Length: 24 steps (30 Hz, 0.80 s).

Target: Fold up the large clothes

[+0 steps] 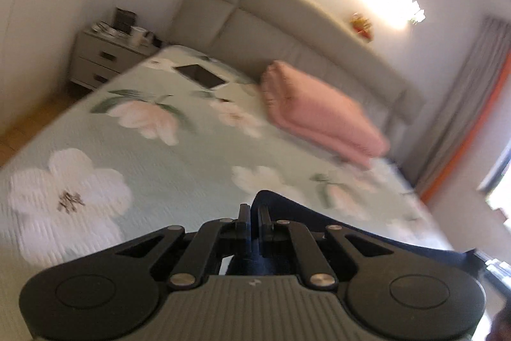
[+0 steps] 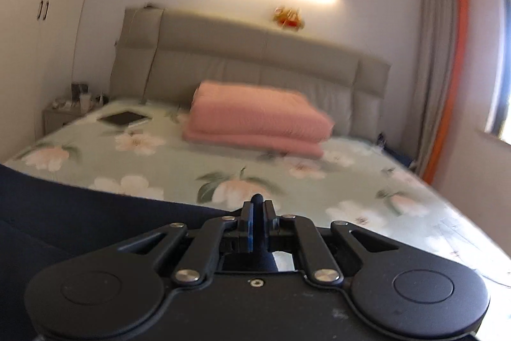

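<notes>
A dark navy garment (image 1: 319, 219) is pinched in my left gripper (image 1: 254, 213), which is shut on its edge and holds it above the floral bedspread (image 1: 179, 168). The cloth stretches off to the right and down. In the right wrist view my right gripper (image 2: 258, 210) is shut on another part of the same navy garment (image 2: 80, 213), whose fabric spreads to the left and below. Both views are blurred by motion.
A folded pink quilt (image 1: 319, 114) (image 2: 258, 120) lies near the grey headboard (image 2: 255, 59). A tablet (image 1: 201, 75) (image 2: 123, 118) lies on the bed. A cluttered nightstand (image 1: 105, 53) stands left; curtains (image 2: 440, 53) and a window are on the right.
</notes>
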Each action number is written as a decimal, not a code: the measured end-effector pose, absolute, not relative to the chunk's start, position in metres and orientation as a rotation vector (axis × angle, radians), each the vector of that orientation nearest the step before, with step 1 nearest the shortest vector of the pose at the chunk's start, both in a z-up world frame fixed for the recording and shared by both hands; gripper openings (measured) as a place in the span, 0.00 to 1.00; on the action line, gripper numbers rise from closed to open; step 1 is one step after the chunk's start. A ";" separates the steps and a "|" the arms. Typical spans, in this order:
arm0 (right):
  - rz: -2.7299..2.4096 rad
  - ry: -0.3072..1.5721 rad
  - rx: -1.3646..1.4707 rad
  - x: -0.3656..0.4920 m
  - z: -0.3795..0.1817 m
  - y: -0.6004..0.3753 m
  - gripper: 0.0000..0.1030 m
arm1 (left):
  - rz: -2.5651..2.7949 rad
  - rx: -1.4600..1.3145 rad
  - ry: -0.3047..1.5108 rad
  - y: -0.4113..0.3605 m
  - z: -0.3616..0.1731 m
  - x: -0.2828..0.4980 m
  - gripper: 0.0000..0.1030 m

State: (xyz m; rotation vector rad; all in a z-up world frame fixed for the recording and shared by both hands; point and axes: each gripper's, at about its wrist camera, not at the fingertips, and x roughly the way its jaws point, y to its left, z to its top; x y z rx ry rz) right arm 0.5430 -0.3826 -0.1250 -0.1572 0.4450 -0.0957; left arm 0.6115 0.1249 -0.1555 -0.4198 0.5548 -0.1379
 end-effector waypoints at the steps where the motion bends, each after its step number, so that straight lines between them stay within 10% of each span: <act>1: -0.093 0.503 -0.146 0.563 -0.145 -0.382 0.05 | -0.095 -0.376 0.577 0.121 -0.168 0.622 0.04; 5: -0.098 0.838 -0.168 0.624 -0.249 -0.385 0.05 | 0.095 -0.194 0.693 0.106 -0.233 0.653 0.00; 11: -0.117 0.777 -0.280 0.622 -0.271 -0.371 0.11 | 0.126 -0.257 0.755 0.116 -0.263 0.656 0.01; 24: -0.019 0.681 -0.082 0.429 -0.134 -0.331 0.20 | -0.445 -0.221 0.751 -0.001 -0.174 0.538 0.09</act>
